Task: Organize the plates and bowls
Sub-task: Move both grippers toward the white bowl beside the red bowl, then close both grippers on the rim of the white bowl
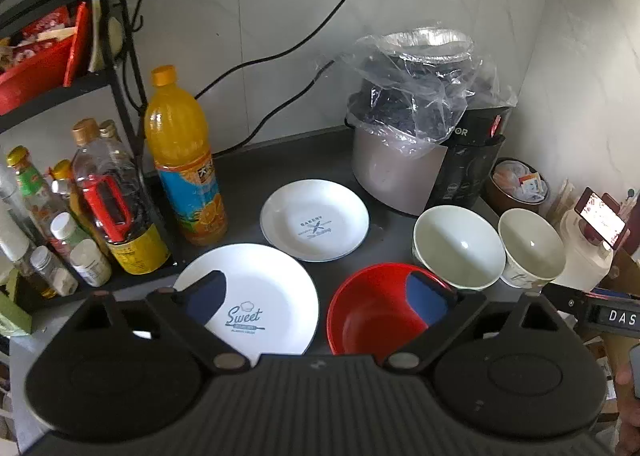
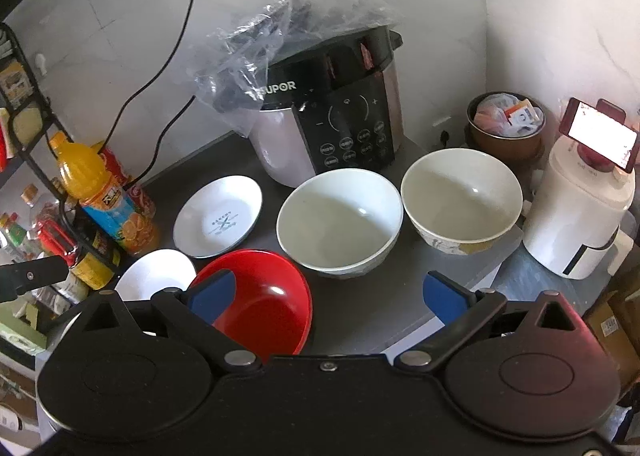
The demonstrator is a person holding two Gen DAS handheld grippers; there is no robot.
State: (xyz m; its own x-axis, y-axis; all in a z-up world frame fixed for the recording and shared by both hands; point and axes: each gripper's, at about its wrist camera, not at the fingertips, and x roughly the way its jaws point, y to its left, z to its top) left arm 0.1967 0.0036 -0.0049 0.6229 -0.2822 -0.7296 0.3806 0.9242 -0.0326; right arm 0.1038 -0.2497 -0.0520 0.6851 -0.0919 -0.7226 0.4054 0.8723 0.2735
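Grey countertop [image 1: 256,172] set in a corner of pale marbled wall carries all the dishes. Both grippers hover above its near edge, angled down toward it. The left gripper [image 1: 320,292] has its blue-padded fingers [image 1: 208,296] spread wide with nothing between them; one tip shows over the big white plate [image 1: 276,296], the other over the red bowl [image 1: 372,312]. The right gripper [image 2: 330,294] is likewise wide apart and empty, one tip over the red bowl's rim, the other over bare counter.

Behind the big plate lies a smaller white plate [image 1: 316,216]. Two pale bowls [image 2: 340,220] [image 2: 460,200] stand side by side to the right of the red one. Further back sits a rice cooker [image 2: 332,124] draped in clear plastic [image 2: 280,40]. An orange juice bottle [image 1: 184,160] and a black shelf rack [image 1: 116,68] crowd the left; a white appliance [image 2: 576,212] holding a lit phone [image 2: 600,132] stands on the right.
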